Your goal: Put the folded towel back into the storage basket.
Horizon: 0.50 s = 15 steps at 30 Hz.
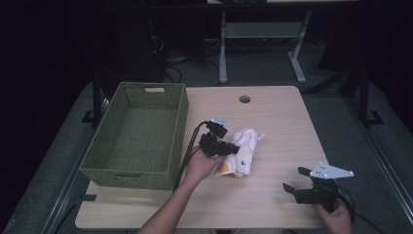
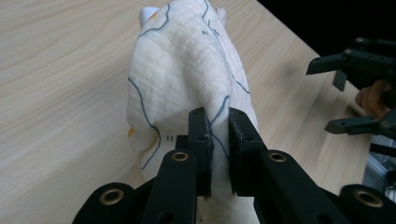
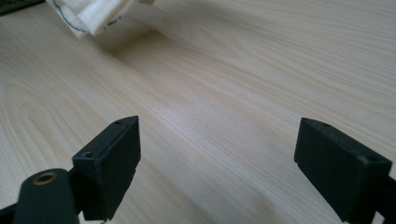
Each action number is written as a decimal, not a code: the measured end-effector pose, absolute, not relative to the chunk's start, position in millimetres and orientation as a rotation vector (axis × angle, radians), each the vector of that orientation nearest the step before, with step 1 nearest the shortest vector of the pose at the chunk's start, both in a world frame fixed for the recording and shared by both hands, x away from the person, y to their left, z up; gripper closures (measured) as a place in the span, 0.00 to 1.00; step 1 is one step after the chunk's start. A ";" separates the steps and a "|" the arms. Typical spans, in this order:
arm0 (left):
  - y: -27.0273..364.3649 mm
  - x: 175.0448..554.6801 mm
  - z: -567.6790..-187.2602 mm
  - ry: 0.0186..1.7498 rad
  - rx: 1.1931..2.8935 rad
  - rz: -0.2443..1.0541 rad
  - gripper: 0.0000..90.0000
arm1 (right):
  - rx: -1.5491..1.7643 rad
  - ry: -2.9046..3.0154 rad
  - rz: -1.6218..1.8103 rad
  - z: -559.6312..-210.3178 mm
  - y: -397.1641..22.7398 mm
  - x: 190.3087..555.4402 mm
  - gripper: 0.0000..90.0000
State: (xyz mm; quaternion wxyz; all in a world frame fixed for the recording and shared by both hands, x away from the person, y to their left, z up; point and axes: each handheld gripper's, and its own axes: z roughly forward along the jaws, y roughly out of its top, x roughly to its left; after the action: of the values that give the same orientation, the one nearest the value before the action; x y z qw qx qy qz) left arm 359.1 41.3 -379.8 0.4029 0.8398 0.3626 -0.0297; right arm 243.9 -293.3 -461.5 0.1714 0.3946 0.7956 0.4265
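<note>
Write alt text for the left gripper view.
The left tool pinches a fold of a white cloth with thin blue lines, lying on a light wooden table. The right tool is open at the right edge.

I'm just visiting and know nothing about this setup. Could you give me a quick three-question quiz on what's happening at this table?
1. True or false: the left gripper is shut on the white cloth.
2. The right gripper is: A) shut on the cloth, B) open above bare table, C) inside the basket.
3. The green basket holds ____.

Key: 1 true. 2 B. 3 nothing.
</note>
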 end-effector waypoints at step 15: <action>63.6 363.8 -363.0 0.920 2.058 -0.102 0.91 | 1.137 2.249 1.204 -463.1 -294.4 244.5 0.16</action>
State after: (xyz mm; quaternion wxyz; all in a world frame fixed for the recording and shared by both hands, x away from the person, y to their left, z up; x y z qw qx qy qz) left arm 363.8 63.6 -363.0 0.4282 0.8241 0.3685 -0.0408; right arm 244.5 -294.4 -463.1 0.1734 0.4011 0.7931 0.4244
